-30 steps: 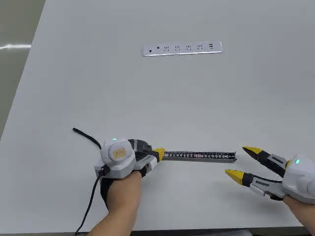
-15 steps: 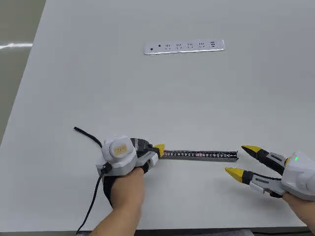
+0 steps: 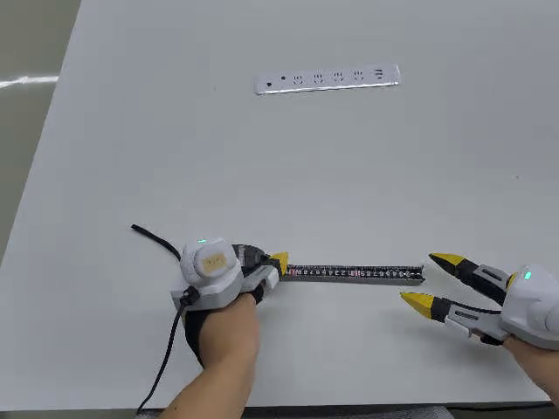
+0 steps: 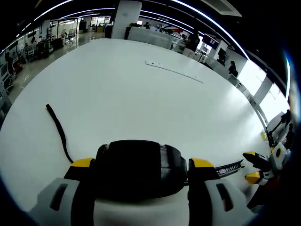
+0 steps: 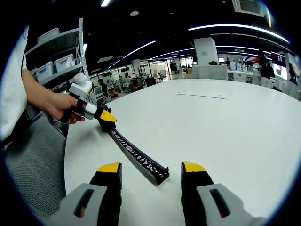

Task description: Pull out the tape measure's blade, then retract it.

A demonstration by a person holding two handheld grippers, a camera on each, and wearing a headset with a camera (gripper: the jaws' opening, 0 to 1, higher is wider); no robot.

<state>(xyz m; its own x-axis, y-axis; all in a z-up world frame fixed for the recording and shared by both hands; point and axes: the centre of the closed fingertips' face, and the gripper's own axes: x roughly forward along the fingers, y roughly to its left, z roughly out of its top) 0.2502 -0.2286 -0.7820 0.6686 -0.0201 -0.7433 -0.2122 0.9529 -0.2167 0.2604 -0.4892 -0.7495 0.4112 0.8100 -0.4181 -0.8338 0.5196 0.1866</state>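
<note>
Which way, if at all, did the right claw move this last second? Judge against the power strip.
Yes, slightly: against the power strip, the right claw has crept left, toward the blade tip.

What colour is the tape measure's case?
Black; the tape measure's case shows best in the left gripper view.

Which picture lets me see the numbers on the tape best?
The right gripper view: the dark, number-printed tape measure blade lies close, digits readable. The head view shows its whole length, markings tiny. The left gripper view shows a short sliver.
</note>
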